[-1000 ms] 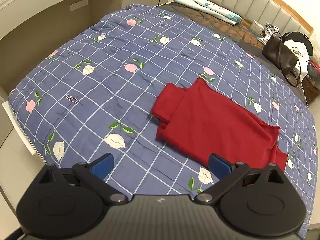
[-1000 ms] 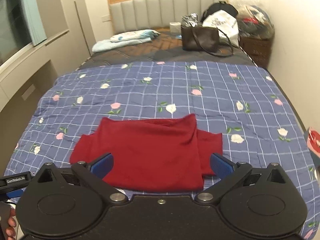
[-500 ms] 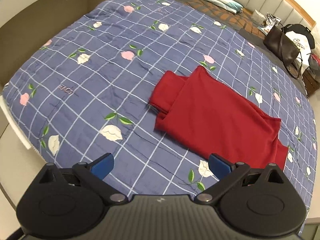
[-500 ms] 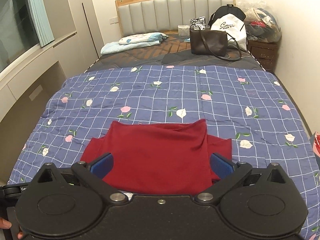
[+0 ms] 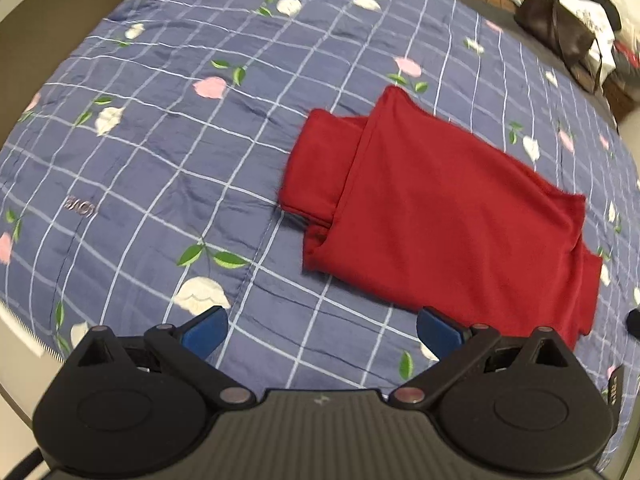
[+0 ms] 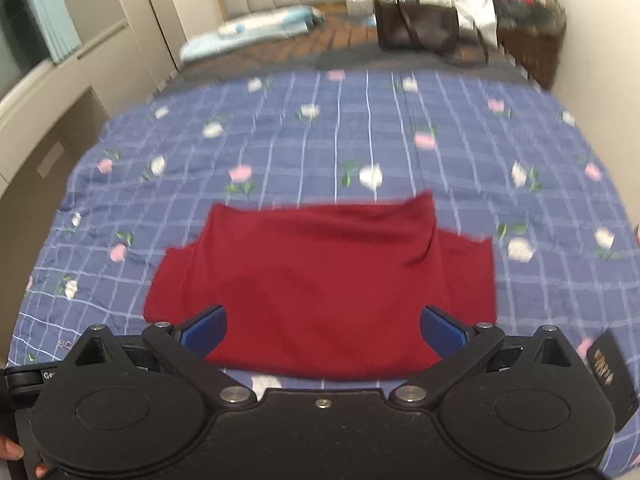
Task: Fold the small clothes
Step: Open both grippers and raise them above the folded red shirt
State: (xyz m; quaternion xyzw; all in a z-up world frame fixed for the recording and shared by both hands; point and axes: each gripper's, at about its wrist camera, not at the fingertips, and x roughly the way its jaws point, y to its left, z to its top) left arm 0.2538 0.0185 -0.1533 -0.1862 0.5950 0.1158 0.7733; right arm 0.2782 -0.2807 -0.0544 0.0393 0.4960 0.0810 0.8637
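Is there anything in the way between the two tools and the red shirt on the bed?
Nothing visible. Only bare blue quilt lies between the open left tool and the red shirt. The open right tool hangs right over the shirt.

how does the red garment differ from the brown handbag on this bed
The red garment lies flat and folded on the blue floral quilt, close to both open grippers; the brown handbag stands upright at the far end by the headboard, off the quilt. The garment is soft, bright cloth; the handbag is dark with long straps. Neither is held.
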